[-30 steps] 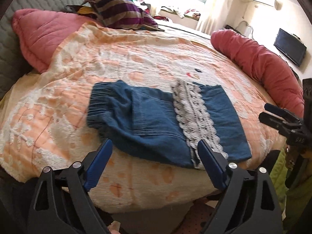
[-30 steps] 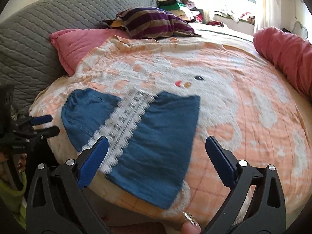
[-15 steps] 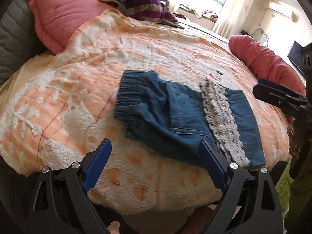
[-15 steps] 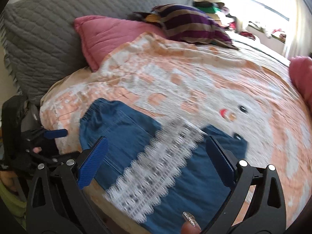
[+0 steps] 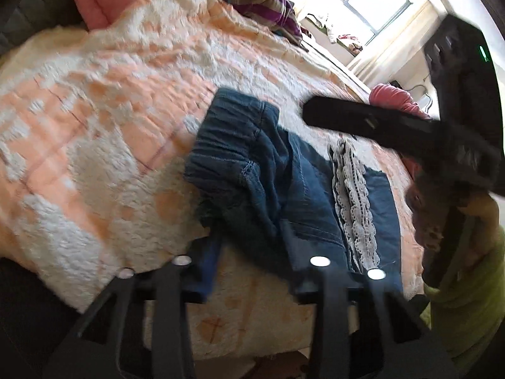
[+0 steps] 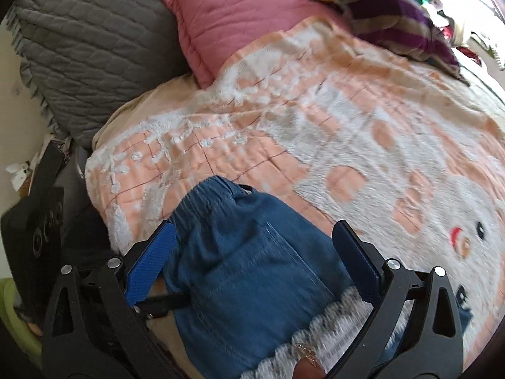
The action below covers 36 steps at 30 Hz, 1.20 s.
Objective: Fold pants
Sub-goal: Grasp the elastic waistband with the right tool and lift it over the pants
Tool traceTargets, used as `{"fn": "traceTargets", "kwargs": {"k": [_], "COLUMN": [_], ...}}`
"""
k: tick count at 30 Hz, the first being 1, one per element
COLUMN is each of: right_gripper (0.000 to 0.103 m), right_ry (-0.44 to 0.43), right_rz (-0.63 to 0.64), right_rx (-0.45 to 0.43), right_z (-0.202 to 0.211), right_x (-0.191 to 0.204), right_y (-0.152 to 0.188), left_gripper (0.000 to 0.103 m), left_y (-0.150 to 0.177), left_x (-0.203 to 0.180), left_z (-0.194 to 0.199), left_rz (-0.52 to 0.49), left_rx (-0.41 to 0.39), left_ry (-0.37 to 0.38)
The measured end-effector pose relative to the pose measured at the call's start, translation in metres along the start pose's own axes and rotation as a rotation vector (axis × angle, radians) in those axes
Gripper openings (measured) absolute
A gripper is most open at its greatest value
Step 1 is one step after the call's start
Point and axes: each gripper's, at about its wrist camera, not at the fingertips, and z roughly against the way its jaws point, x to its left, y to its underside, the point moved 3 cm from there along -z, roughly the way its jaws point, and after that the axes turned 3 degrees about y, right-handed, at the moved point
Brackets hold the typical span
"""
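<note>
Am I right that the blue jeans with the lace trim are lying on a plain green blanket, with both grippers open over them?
Nearly. The blanket is peach and white with a cartoon face, not plain green, as the right wrist view shows. The jeans with lace trim do lie on it, and the left gripper and right gripper are both open.

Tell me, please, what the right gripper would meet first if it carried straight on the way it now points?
Most likely the blue denim pants lying on the bed's orange and white blanket: the right gripper is open, its fingers straddling the end near the elastic waistband. Depth is hard to judge.
</note>
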Motion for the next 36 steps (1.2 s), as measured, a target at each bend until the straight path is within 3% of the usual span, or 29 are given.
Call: {"fn": "traceTargets", "kwargs": {"k": [14,16,17,20,21,24,27,32,36], "right_gripper": [0.093,0.072,0.054,0.040,0.038,0.037,0.037,0.037,0.038], "right_ry": [-0.126,-0.138,-0.149,-0.160,-0.173,-0.235,-0.288,-0.335,-0.336], "right_rz": [-0.005,0.001,0.013,0.038,0.029,-0.010,-0.047,-0.090,-0.127], "right_rx": [0.181,0.182,0.176,0.141,0.124,0.061,-0.018,-0.118,-0.169], "right_z": [-0.083,-0.089,-0.089,-0.078,-0.072,-0.046,-0.010,0.037,0.062], "right_x": [0.014,0.016,0.018,0.018,0.016,0.005,-0.010,-0.043,-0.067], "right_y": [-0.009,-0.006,-0.005,-0.002,-0.002,-0.003,-0.003,0.007,0.021], "left_gripper": [0.027,0.027,0.027,0.031,0.040,0.064,0.079,0.085,0.083], "left_y": [0.004,0.002,0.006,0.006,0.006,0.006,0.005,-0.004,-0.008], "left_x": [0.007,0.009,0.010,0.011,0.011,0.003,-0.008,-0.032,-0.063], "left_z": [-0.011,-0.012,-0.008,-0.007,-0.005,-0.001,0.002,-0.009,-0.018], "left_rz": [0.021,0.030,0.036,0.058,0.064,0.054,0.007,-0.014,-0.037], "left_rx": [0.015,0.015,0.012,0.008,0.005,-0.012,-0.032,-0.001,0.035], "left_ry": [0.052,0.060,0.065,0.088,0.097,0.124,0.094,0.191,0.299]}}
